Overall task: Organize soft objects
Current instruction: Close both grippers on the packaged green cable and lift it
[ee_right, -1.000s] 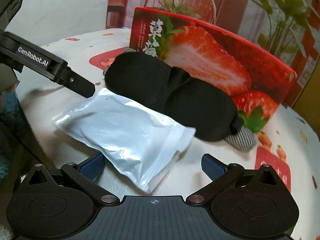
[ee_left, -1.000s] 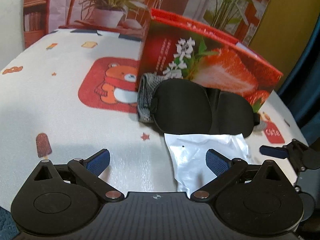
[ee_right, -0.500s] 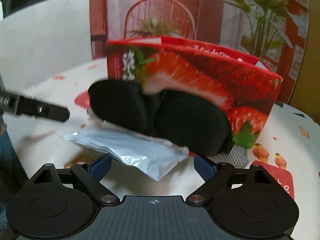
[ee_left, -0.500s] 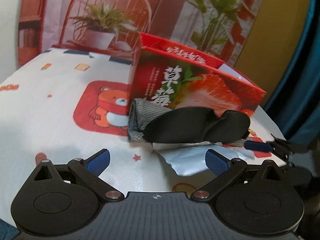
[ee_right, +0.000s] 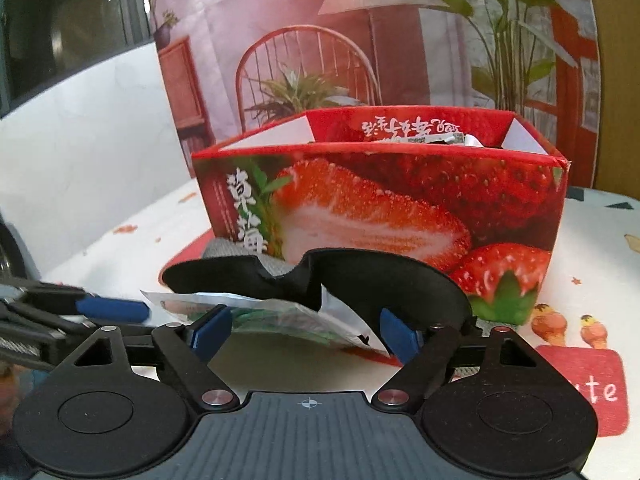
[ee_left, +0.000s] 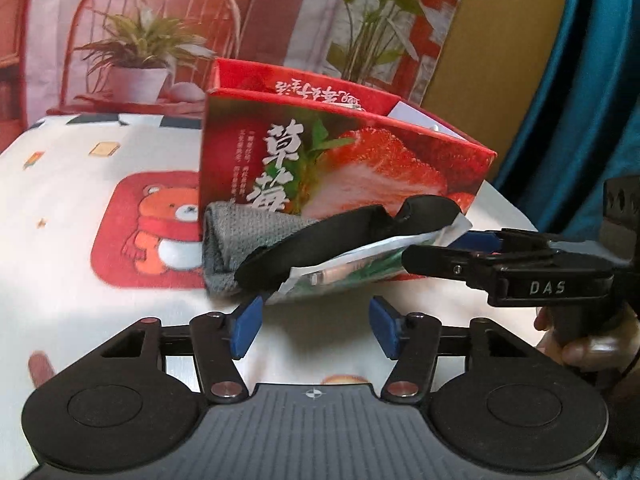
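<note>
A black sleep mask [ee_left: 352,236] lies on a silver foil pouch [ee_left: 352,268] in front of the red strawberry box [ee_left: 344,168], beside a folded grey cloth [ee_left: 240,240]. My left gripper [ee_left: 314,326] is open, low at the pouch's near edge. My right gripper [ee_right: 304,330] is open with the pouch [ee_right: 280,312] and the mask [ee_right: 360,276] between its fingers. It also shows in the left wrist view [ee_left: 452,248], at the pouch's right end. The box [ee_right: 400,208] is open on top, with paper items inside.
The table wears a white cloth with a red bear patch [ee_left: 152,232] and small prints. A printed backdrop of a chair and plants [ee_left: 152,40] stands behind the box. A blue curtain [ee_left: 592,80] hangs at the right. A red patch [ee_right: 580,388] lies near the right gripper.
Both grippers have dropped low to the table and moved in on the pouch. Both have narrowed their opening. The pouch and mask now sit between the right gripper's fingers.
</note>
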The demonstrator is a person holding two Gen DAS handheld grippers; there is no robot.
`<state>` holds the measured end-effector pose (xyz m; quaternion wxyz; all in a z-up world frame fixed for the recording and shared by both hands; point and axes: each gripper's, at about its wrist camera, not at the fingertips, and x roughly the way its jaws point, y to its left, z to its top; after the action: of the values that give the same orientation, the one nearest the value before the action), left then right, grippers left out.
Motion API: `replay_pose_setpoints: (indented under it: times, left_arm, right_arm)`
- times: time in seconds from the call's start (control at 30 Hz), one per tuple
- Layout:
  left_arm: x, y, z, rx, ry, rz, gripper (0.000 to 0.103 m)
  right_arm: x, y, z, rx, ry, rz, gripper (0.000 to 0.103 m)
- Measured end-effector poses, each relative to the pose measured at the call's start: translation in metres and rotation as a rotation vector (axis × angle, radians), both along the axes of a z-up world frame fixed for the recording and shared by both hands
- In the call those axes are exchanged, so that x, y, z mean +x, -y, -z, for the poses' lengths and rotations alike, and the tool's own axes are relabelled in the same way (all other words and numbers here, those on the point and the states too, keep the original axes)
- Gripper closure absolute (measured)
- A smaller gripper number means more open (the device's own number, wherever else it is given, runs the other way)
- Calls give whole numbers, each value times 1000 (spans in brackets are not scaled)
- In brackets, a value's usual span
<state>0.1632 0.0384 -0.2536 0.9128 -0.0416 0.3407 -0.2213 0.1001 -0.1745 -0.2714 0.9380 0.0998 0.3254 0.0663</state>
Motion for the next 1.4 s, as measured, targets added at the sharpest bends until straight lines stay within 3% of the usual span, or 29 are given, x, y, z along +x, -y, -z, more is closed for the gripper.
replay_pose_setpoints:
  times: [0.23,0.37,0.63,0.8,0.97,1.27,1.4]
  left_arm:
    - [26,14,0,-3,37,22,44]
    - [38,14,7,-40,16,-1,46]
    - [41,9,28,-96,-32,-21,47]
    - [44,5,38,-105,-61,-50,66]
    - [48,-1,41,-135,-77,-57,66]
    - [42,5,22,-115,24,-20,65]
    - [46,9,23,-105,25,-5,64]
  right_arm:
    - [16,9,1,55,21,31,28]
    - [21,13,4,86,39,44,35]
    - [17,15,13,111,77,40,36]
    - [11,20,15,137,89,67,37]
    - [1,18,18,103,128,41,36]
    - [6,27,21,120,130,85,36]
    - [8,27,23,122,123,89,36]
